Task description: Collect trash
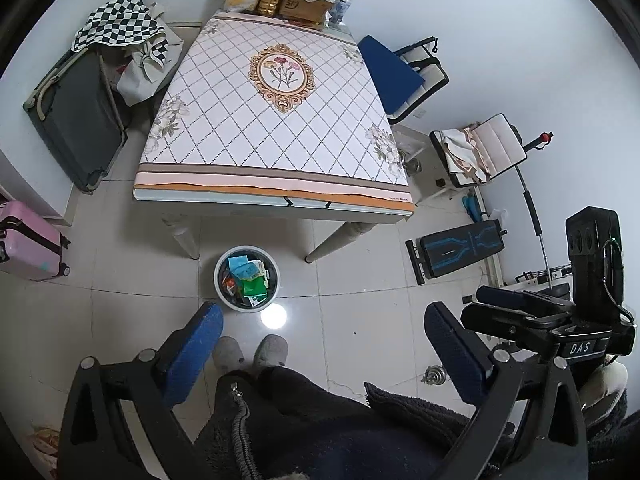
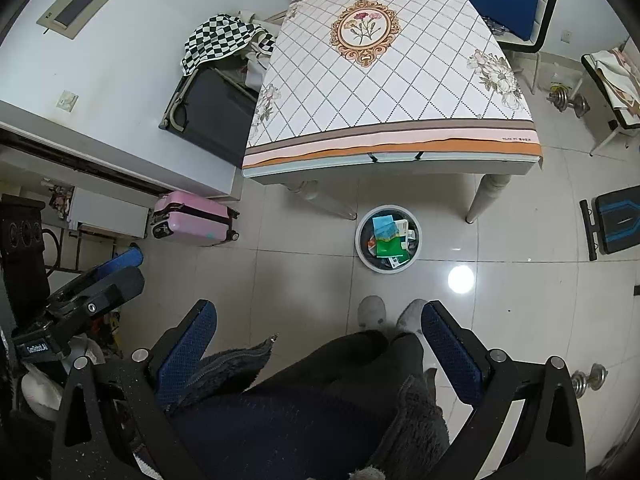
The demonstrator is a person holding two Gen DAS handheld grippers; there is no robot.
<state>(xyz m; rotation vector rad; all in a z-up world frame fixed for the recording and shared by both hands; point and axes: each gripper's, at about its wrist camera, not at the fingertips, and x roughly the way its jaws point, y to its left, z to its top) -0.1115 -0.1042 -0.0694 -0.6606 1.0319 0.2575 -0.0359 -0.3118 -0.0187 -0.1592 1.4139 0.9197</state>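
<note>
At the far left a pink hard-shell suitcase (image 1: pixel 30 240) stands on the pale glossy floor tiles (image 1: pixel 132 320), and beyond it a dark grey suitcase (image 1: pixel 76 120) leans by the wall with a black-and-white checked cloth (image 1: pixel 116 24) draped over its top. We hold our left gripper (image 1: pixel 324 354) raised in front of our body, its blue-padded fingers (image 1: pixel 196 344) spread wide apart with nothing between them.

Ahead stands the table with the white diamond-patterned, flower-printed cloth (image 1: pixel 272 120). Its near edge and middle are bare; packets and a cardboard box (image 1: pixel 306 6) crowd the far edge. On the floor just in front of the near edge, between the two front legs, sits the round white-rimmed waste bin (image 1: pixel 247 279). In it lie the crumpled green, teal and white paper and plastic wrappers (image 1: pixel 248 276), piled close to the rim.

We judge this trash light, thin and easily crushed, with the plastic pieces likely slippery. A pinch across a folded edge or a bunched corner should hold better than a flat face. The bin itself looks light and stiff, and its rim is the place to grip.

To the right, our right gripper (image 2: pixel 318 346) hangs just beside the left one, fingers likewise wide apart and empty. A blue-cushioned chair (image 1: pixel 390 74) stands at the table's right edge, with a black exercise bench (image 1: pixel 460 248) farther right.
</note>
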